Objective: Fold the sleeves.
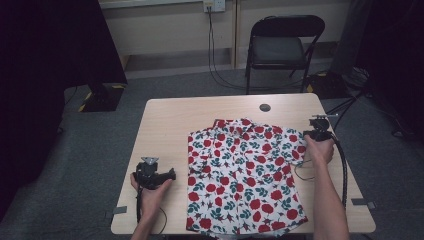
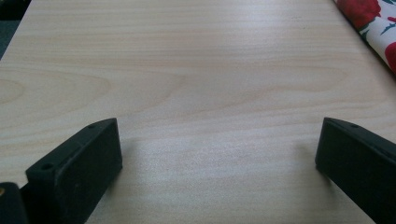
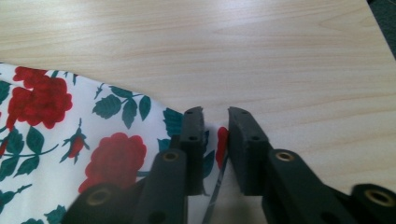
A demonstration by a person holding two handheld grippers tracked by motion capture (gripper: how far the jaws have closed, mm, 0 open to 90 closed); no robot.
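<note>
Nearest me, two forearms come in over the near edge of a pale wood-grain table (image 1: 165,117). My left gripper (image 1: 172,175) rests on bare tabletop at the near left, held in the left hand; in the left gripper view its two black jaws stand wide apart with nothing but wood between them.

Just beside it lies a short-sleeved shirt (image 1: 245,175), white with red roses and dark green leaves, spread flat with its collar toward the far edge and its hem at the near edge. It covers the middle and right of the table.

My right gripper (image 1: 312,134) sits at the shirt's right sleeve. In the right gripper view its jaws are nearly closed, with the sleeve's edge (image 3: 219,154) standing up in the narrow gap between them; I cannot tell whether the pads actually press on the cloth.

Farther off, a small dark round cap (image 1: 265,107) sits in the tabletop near the far edge. Beyond the table is grey carpet, a black folding chair (image 1: 280,47), cables trailing to a wall socket (image 1: 214,5), and black curtains at both sides.
</note>
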